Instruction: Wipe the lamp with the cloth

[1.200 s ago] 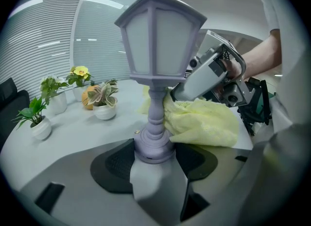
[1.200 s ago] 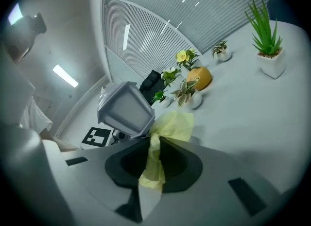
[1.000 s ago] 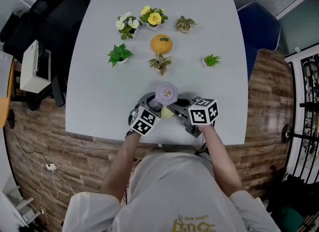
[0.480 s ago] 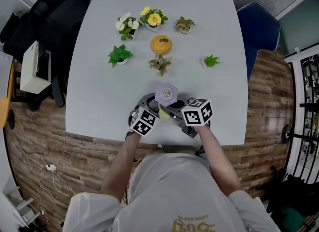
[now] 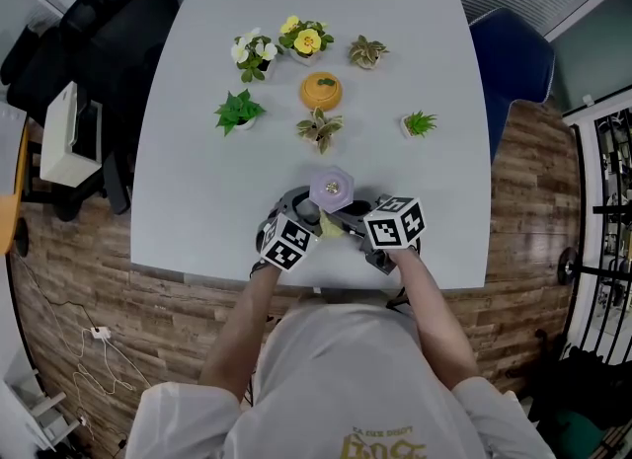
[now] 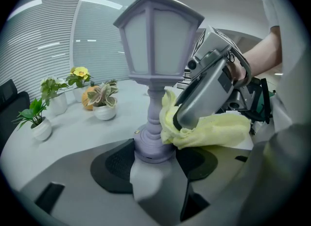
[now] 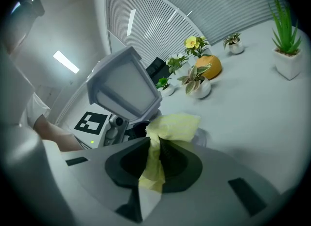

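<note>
A lilac lantern-shaped lamp point(image 5: 331, 189) point(image 6: 158, 45) point(image 7: 124, 90) stands upright near the table's front edge. My left gripper point(image 5: 299, 212) point(image 6: 151, 159) is shut on the lamp's round base, one jaw on each side. My right gripper point(image 5: 348, 222) point(image 7: 154, 159) is shut on a yellow cloth point(image 5: 330, 227) point(image 6: 214, 130) point(image 7: 171, 125). The cloth is bunched against the lamp's thin stem just above the base, on the lamp's right side. In the left gripper view the right gripper's grey body point(image 6: 214, 81) leans in over the cloth.
Several small potted plants point(image 5: 320, 126) point(image 5: 236, 109) point(image 5: 419, 122) and an orange pot point(image 5: 321, 90) stand on the white table point(image 5: 197, 181) beyond the lamp. A black chair point(image 5: 89, 33) and a blue chair point(image 5: 513, 52) flank the table. The table's front edge is right under the grippers.
My right gripper with the cloth has shifted slightly left and right along the lamp's stem. The left gripper and the lamp have stayed put.
</note>
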